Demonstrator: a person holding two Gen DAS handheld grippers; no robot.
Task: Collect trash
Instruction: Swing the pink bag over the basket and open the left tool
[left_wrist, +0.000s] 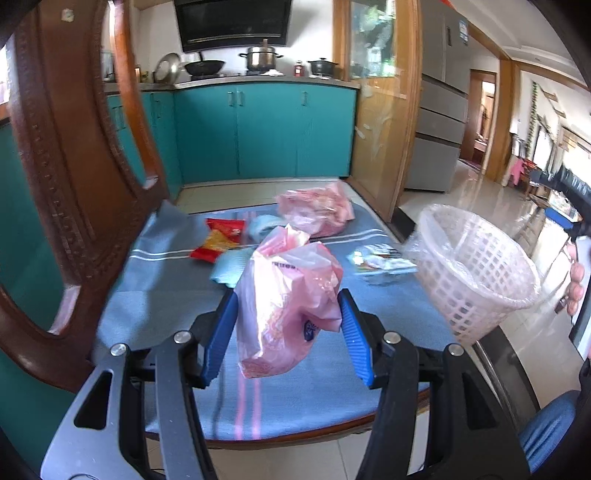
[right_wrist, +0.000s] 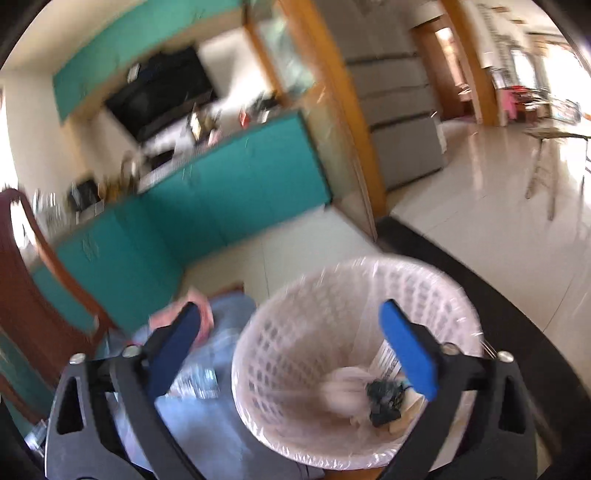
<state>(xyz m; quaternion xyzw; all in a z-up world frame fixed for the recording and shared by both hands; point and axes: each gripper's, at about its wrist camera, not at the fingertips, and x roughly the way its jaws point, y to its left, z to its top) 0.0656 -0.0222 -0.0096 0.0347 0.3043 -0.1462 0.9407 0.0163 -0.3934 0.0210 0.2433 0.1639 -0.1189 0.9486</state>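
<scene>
My left gripper (left_wrist: 287, 297) is shut on a crumpled pink plastic bag (left_wrist: 291, 314) and holds it above the blue striped seat cushion (left_wrist: 166, 295). On the cushion lie a second pink bag (left_wrist: 317, 210), a red snack wrapper (left_wrist: 218, 240), pale blue wads (left_wrist: 258, 225) and a shiny wrapper (left_wrist: 380, 262). A white lattice basket (left_wrist: 476, 273) with a clear liner stands at the cushion's right edge. My right gripper (right_wrist: 290, 308) hangs open over the basket (right_wrist: 314, 332), with nothing between its fingers. Crumpled trash (right_wrist: 369, 398) lies in the bottom.
The carved wooden chair back (left_wrist: 74, 184) rises close on the left. Teal kitchen cabinets (left_wrist: 266, 129) stand behind, and a wooden door frame (left_wrist: 384, 110) and a grey fridge (left_wrist: 439, 129) to the right. A hand (left_wrist: 576, 280) shows at the right edge, over glossy tiled floor (left_wrist: 480, 192).
</scene>
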